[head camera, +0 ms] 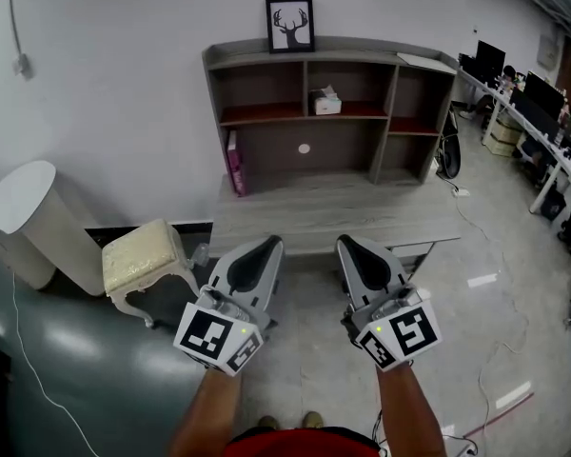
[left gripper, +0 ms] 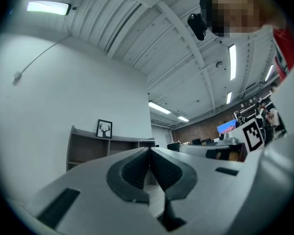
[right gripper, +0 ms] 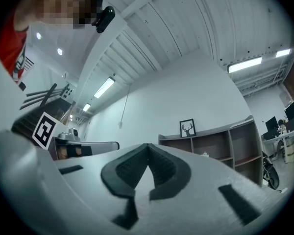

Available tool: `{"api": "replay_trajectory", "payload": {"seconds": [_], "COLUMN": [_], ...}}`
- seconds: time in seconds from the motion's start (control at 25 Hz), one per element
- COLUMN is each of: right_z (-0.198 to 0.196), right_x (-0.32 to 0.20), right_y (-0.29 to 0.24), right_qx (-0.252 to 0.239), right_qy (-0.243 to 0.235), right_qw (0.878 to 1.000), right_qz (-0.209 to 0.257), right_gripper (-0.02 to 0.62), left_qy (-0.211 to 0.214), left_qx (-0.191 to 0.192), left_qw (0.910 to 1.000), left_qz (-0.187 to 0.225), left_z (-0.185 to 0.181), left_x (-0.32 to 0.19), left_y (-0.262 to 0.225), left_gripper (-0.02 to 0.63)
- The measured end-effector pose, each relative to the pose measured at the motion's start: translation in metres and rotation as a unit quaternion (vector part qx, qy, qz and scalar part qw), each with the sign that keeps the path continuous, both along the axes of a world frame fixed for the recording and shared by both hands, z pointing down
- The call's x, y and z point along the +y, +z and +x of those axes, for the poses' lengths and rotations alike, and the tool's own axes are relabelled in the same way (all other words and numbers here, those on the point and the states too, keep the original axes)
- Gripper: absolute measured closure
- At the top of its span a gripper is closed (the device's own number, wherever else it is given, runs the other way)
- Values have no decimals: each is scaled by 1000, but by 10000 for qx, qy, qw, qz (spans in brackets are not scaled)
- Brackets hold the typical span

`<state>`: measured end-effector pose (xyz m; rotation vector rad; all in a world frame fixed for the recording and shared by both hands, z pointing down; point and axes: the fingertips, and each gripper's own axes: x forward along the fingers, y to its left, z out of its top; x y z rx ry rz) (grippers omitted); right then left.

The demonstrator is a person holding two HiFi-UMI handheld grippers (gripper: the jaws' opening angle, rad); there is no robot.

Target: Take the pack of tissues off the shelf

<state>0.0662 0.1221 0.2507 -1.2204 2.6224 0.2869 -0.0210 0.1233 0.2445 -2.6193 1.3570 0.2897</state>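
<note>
The white pack of tissues (head camera: 326, 102) sits in the middle upper compartment of the grey shelf unit (head camera: 266, 60), which stands on a desk (head camera: 333, 215). My left gripper (head camera: 269, 244) and right gripper (head camera: 347, 243) hang side by side in front of the desk's near edge, well short of the shelf. Both are shut with nothing between the jaws. In the left gripper view the jaws of the left gripper (left gripper: 149, 151) meet, and the shelf unit (left gripper: 88, 148) shows behind them. In the right gripper view the right gripper (right gripper: 148, 147) is shut too, and the tissue pack (right gripper: 205, 154) is a small speck.
A framed deer picture (head camera: 289, 24) stands on top of the shelf. A pink book (head camera: 235, 163) leans at the desk's left end. A cream stool (head camera: 147, 260) and a white round table (head camera: 19, 203) are to the left. Office desks with monitors (head camera: 542, 112) line the right.
</note>
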Motion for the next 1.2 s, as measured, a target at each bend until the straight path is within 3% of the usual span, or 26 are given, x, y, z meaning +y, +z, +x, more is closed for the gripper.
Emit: {"api": "replay_trajectory", "payload": {"seconds": [0.32, 0.6, 1.2], "right_z": [38, 42, -3], "right_x": [-25, -68, -251], "right_y": [3, 4, 18], "right_qx": [11, 37, 234], "right_qy": [-27, -19, 379], "right_qw": [10000, 10000, 9989], "right_qz": [13, -24, -170], "right_gripper": [591, 591, 591], "left_qy": [-146, -188, 21], "left_qx": [-79, -127, -81], "left_qw": [9998, 9997, 9999], "left_qz": [51, 80, 61], "left_z": [35, 40, -7], "left_x": [-18, -55, -238], "left_y": [1, 1, 18], "left_gripper": [595, 597, 596]}}
